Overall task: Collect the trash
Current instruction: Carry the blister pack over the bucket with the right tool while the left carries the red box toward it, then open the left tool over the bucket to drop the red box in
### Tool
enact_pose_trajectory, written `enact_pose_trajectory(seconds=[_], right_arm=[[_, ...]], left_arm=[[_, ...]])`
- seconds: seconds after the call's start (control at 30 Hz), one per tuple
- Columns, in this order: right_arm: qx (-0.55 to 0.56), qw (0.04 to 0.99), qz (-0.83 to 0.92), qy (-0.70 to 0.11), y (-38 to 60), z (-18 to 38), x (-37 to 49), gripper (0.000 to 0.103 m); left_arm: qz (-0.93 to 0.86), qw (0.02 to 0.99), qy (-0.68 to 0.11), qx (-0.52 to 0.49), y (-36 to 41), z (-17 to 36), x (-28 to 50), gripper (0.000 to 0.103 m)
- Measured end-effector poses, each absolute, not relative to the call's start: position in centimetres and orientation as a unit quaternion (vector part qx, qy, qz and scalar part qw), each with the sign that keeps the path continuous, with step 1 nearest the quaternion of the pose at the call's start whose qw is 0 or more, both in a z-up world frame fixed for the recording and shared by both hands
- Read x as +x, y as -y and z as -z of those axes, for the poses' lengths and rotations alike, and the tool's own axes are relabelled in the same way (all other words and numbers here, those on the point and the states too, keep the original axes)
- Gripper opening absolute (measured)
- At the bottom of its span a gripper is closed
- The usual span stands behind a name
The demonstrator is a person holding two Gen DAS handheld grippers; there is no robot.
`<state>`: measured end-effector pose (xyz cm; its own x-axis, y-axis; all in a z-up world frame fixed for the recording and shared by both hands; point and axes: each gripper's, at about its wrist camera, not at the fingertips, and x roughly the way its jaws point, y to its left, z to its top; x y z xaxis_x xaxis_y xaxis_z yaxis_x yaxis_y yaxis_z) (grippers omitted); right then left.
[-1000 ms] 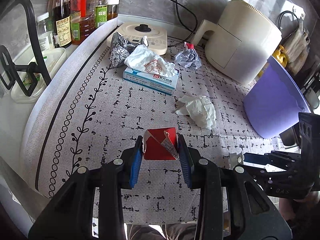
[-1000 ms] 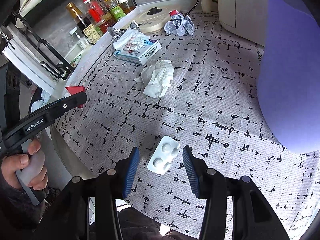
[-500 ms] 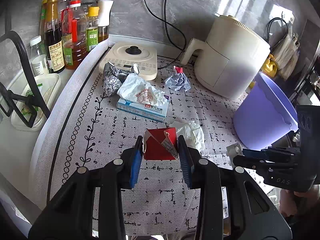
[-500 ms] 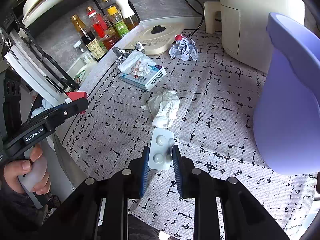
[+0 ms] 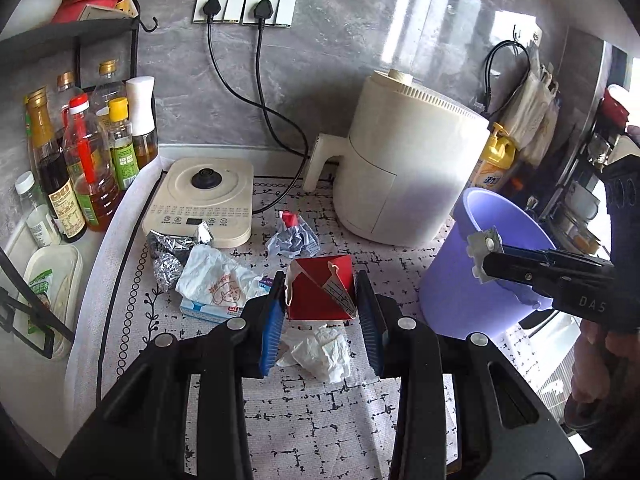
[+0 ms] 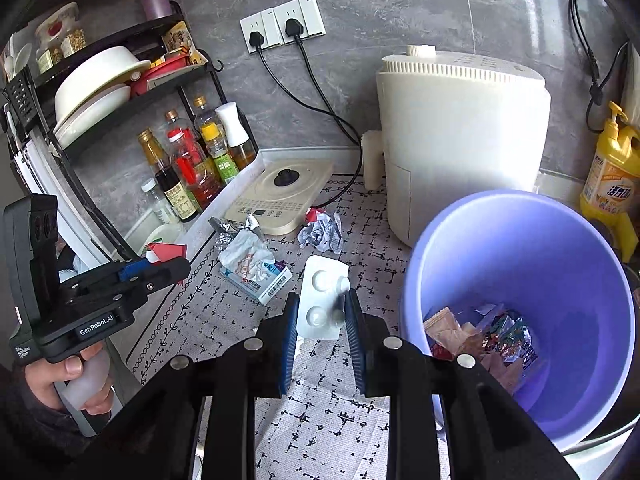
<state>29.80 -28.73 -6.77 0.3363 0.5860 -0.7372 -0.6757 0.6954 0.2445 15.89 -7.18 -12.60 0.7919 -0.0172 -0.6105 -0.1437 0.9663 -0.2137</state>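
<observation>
Left wrist view: the left gripper [image 5: 320, 300] clamped its blue-padded jaws on a crumpled red paper carton [image 5: 320, 294] at frame centre, clear of the patterned desk [image 5: 320, 420]. The round lilac plastic bin [image 5: 472, 276] stood at right of frame, its open mouth tilted toward the lens, just right of the carton. Over its rim, at upper right, the right gripper [image 5: 490, 258] pinched a silver blister pack [image 5: 484, 254]; that hand appeared the nearer to the opening. A crumpled white tissue [image 5: 320, 354] lay on the desk below the carton.

Right wrist view: the right gripper [image 6: 322, 312] gripped the white blister pack [image 6: 324, 300] edgewise at lower centre, its long axis running up the frame, away from the camera. The bin [image 6: 520, 216] filled the lower right, wrappers already in its bottom, its near rim just right of the jaws. The left gripper [image 6: 160, 260], at left of frame, carried the red carton [image 6: 166, 249] well apart from the bin.
</observation>
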Motion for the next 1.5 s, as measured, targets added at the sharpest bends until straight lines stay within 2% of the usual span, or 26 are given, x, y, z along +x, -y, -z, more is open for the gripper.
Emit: enact_pose_trajectory(seconds=[0.37,0.43,0.47,0.5,0.53,0.57,1.1,1.13,1.17,1.2,1.23,1.33,1.43,1.5], right_arm=[[-0.026,0.862,-0.326,-0.388,34.7,3.5,33.4,0.024],[-0.022,0.870,-0.310,-0.382,35.9,3.1,34.0,0.026],[-0.024,0.878,-0.296,-0.376,36.5,2.8,34.2,0.029],[-0.023,0.883,-0.286,-0.371,37.2,2.6,34.4,0.050],[-0.015,0.889,-0.275,-0.366,38.1,2.4,34.6,0.058],[-0.007,0.894,-0.266,-0.361,38.9,2.2,34.7,0.060],[0.044,0.920,-0.161,-0.354,49.4,1.9,34.1,0.060],[0.045,0.921,-0.156,-0.354,50.0,1.8,34.0,0.060],[0.047,0.922,-0.151,-0.353,50.5,1.8,33.9,0.061],[0.047,0.923,-0.147,-0.353,50.9,1.8,33.7,0.063],[0.048,0.924,-0.142,-0.352,51.3,1.7,33.6,0.065],[0.050,0.926,-0.135,-0.350,52.0,1.7,33.3,0.072],[0.047,0.925,-0.139,-0.351,52.0,1.9,33.2,0.079],[0.045,0.925,-0.145,-0.349,51.5,1.9,33.0,0.090]], left_arm=[[0.026,0.950,-0.297,-0.092,11.5,10.0,20.8,0.034],[0.039,0.951,-0.295,-0.088,12.4,9.7,21.7,0.034],[0.045,0.951,-0.294,-0.084,12.9,9.5,22.1,0.034],[0.052,0.951,-0.293,-0.080,13.4,9.4,22.5,0.034],[0.058,0.951,-0.292,-0.077,13.9,9.3,22.9,0.034],[0.065,0.952,-0.291,-0.074,14.4,9.1,23.3,0.034],[0.173,0.941,-0.289,-0.038,23.4,8.3,28.8,0.035],[0.178,0.940,-0.289,-0.036,23.9,8.2,29.1,0.039],[0.179,0.940,-0.290,-0.035,24.4,8.2,29.3,0.047],[0.174,0.941,-0.288,-0.036,24.8,8.2,29.5,0.072],[0.169,0.943,-0.283,-0.040,25.0,8.1,29.6,0.086],[0.166,0.944,-0.281,-0.055,24.9,8.2,29.6,0.094],[0.144,0.946,-0.284,-0.058,24.1,8.4,29.2,0.096],[0.132,0.946,-0.287,-0.065,23.2,8.6,28.8,0.097]])
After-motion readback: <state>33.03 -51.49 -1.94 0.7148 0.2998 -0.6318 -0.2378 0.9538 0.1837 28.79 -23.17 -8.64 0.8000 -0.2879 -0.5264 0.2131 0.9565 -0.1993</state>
